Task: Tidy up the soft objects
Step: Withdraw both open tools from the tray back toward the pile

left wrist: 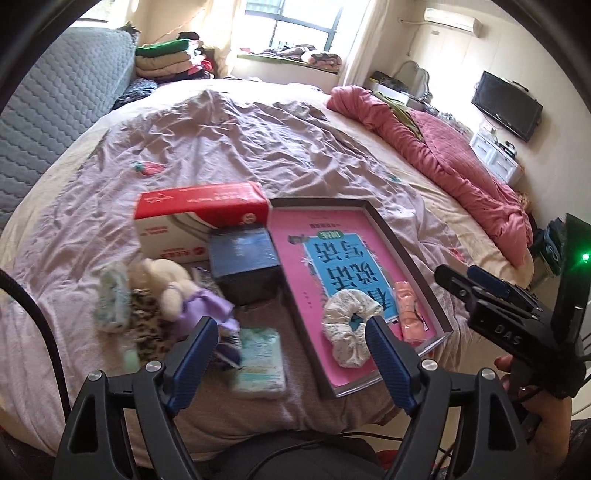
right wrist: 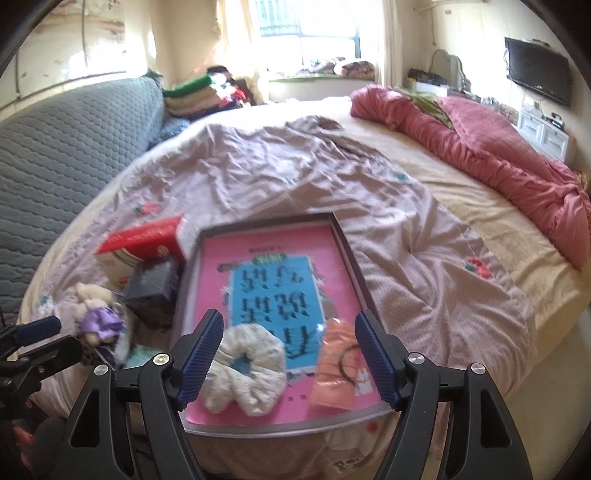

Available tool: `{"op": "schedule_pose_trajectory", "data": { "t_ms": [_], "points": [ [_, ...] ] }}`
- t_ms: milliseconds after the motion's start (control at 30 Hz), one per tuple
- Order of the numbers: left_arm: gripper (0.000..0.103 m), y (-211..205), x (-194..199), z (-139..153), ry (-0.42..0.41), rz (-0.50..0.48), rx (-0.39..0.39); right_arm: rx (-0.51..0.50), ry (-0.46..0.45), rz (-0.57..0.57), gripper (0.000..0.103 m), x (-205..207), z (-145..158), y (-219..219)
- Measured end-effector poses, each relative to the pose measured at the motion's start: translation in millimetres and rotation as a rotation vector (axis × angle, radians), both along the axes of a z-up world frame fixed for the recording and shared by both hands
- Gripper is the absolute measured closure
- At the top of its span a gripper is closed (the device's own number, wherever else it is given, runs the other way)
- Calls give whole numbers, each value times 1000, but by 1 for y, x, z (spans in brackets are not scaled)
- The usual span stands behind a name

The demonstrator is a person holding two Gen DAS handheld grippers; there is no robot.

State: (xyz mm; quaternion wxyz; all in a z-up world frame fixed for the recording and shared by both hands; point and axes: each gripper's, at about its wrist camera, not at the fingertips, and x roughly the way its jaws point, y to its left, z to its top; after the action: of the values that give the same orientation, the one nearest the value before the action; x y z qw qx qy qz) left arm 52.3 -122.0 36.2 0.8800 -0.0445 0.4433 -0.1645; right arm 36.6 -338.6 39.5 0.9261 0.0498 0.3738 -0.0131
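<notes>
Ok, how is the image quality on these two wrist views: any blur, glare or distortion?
Left wrist view: the window is blown out, the plush toy and tissue pack are motion-smeared, the tray is fairly crisp. Right wrist view: softer overall, the book lettering is smeared, the window glares. Both bend the bed edges, fisheye style.

A rumpled bed (left wrist: 258, 140) carries a shallow tray (left wrist: 388, 229), with boxes (left wrist: 199, 221) and a plush toy (left wrist: 166, 284) left of the tray.
</notes>
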Motion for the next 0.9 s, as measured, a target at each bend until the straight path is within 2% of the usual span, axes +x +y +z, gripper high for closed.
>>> {"op": "schedule_pose_trajectory", "data": {
  "t_ms": [267, 533, 900],
  "points": [
    [21, 48, -2, 16, -17, 75, -1, -6, -45, 43, 26, -5, 25, 24],
    [21, 105, -2, 29, -41, 186, 3, -9, -57, 94, 26, -8, 34, 45],
    [21, 152, -3, 11, -11, 277, 13, -22, -65, 200, 26, -9, 36, 90]
  ]
}}
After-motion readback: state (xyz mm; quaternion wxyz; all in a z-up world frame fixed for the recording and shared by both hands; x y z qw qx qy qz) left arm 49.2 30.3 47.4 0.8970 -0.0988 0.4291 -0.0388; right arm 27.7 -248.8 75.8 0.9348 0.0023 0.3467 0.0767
